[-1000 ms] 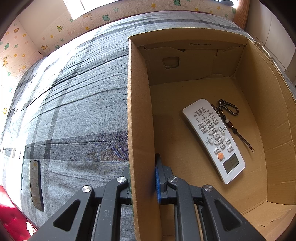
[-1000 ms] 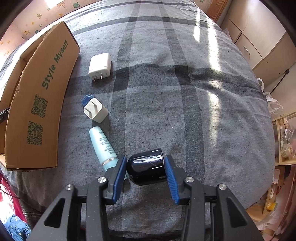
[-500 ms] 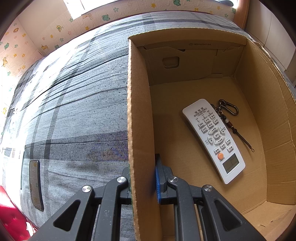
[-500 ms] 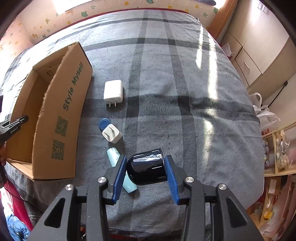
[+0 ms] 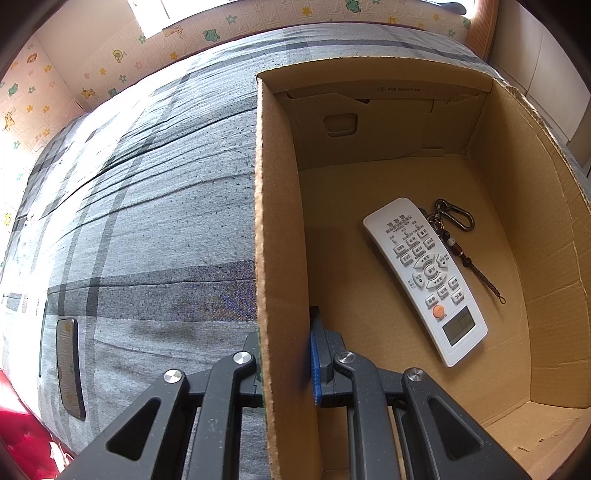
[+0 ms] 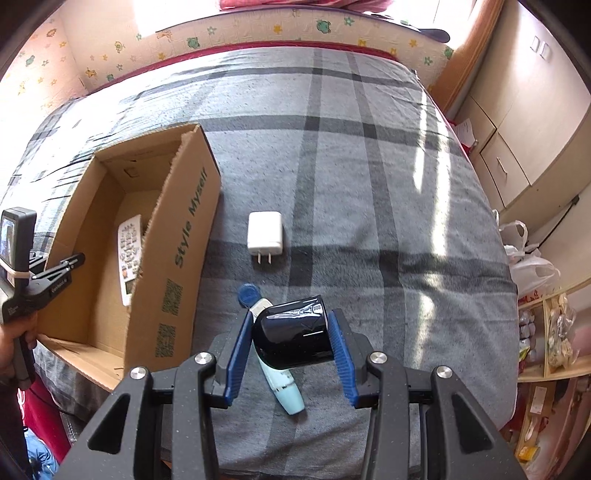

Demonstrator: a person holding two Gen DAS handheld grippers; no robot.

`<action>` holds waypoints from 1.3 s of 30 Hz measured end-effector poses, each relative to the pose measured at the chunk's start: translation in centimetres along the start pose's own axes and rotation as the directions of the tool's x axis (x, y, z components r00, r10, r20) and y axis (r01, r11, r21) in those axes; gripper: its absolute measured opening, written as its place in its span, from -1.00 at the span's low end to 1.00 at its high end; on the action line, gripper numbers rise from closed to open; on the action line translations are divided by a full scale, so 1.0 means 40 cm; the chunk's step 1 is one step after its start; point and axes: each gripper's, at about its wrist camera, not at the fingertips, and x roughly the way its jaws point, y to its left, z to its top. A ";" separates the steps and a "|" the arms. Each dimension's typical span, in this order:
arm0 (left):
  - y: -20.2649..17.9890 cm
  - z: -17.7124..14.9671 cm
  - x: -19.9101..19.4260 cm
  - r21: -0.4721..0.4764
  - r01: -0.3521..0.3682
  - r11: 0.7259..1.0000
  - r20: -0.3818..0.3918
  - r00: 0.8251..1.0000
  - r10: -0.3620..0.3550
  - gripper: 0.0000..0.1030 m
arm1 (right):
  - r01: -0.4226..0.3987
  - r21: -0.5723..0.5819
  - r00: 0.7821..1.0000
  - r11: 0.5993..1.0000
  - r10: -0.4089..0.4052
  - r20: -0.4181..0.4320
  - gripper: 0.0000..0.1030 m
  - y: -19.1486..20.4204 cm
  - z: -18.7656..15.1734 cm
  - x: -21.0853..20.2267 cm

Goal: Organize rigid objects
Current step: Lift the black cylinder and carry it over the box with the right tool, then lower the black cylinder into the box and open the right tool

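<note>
Glossy black cup [image 6: 295,338], matt cardboard box [image 6: 173,266]

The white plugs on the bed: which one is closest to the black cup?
The small white plug, half hidden behind the black cup beside the blue cap. The bigger flat white plug lies alone, farther up the blanket.

A bed [image 6: 369,155] covered in grey plaid is lit by sunlight; cartoon-patterned wall padding [image 6: 229,33] and pale wooden cabinets [image 6: 524,122] are seen.
</note>
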 end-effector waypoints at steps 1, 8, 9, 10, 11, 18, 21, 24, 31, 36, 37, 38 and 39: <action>0.000 0.000 0.000 0.000 0.000 1.000 0.000 1.000 0.000 -0.72 | -0.002 -0.006 1.000 1.000 0.002 0.004 -0.13 0.009 0.008 -0.003; -0.001 0.000 -0.002 0.001 0.000 1.000 0.000 1.000 0.000 -0.72 | -0.029 -0.036 0.999 0.999 0.030 0.029 -0.13 0.065 0.059 -0.013; 0.000 0.000 -0.001 0.000 0.002 1.000 -0.001 1.000 -0.002 -0.72 | -0.033 -0.040 0.999 0.999 0.034 0.032 -0.13 0.073 0.068 -0.014; 0.001 0.000 -0.001 -0.001 0.004 1.000 -0.001 1.000 -0.004 -0.72 | -0.038 -0.045 0.999 0.998 0.039 0.034 -0.13 0.081 0.075 -0.014; 0.001 0.000 -0.002 -0.001 0.005 1.000 0.000 1.000 -0.005 -0.72 | -0.042 -0.050 0.998 0.998 0.044 0.037 -0.13 0.091 0.084 -0.015; 0.003 0.002 -0.001 -0.003 0.009 1.000 -0.001 1.000 -0.009 -0.72 | -0.067 -0.093 0.996 0.993 0.072 0.048 -0.13 0.162 0.129 -0.011; 0.004 0.001 -0.003 -0.005 0.013 1.000 0.001 1.000 -0.013 -0.72 | -0.082 -0.114 0.995 0.990 0.088 0.052 -0.13 0.195 0.149 -0.007; 0.005 0.001 -0.005 -0.005 0.014 1.000 0.002 1.000 -0.014 -0.72 | -0.094 -0.132 0.993 0.987 0.102 0.053 -0.13 0.228 0.172 0.000; 0.007 0.000 -0.008 -0.009 0.019 1.000 0.005 1.000 -0.019 -0.72 | -0.118 -0.162 0.991 0.980 0.127 0.045 -0.13 0.294 0.210 0.027; 0.012 0.000 -0.009 -0.008 0.018 1.000 0.003 1.000 -0.018 -0.72 | -0.135 -0.178 0.989 0.975 0.143 0.033 -0.13 0.335 0.233 0.053; 0.013 0.001 -0.008 -0.008 0.019 1.000 0.002 1.000 -0.019 -0.72 | -0.138 -0.182 0.989 0.973 0.146 0.032 -0.13 0.345 0.236 0.059; 0.014 0.001 -0.008 -0.010 0.021 1.000 0.002 1.000 -0.021 -0.72 | -0.140 -0.185 0.989 0.973 0.148 0.029 -0.13 0.353 0.239 0.065; 0.014 0.001 -0.009 -0.011 0.023 1.000 0.002 1.000 -0.023 -0.72 | -0.142 -0.189 0.989 0.972 0.149 0.024 -0.13 0.361 0.242 0.073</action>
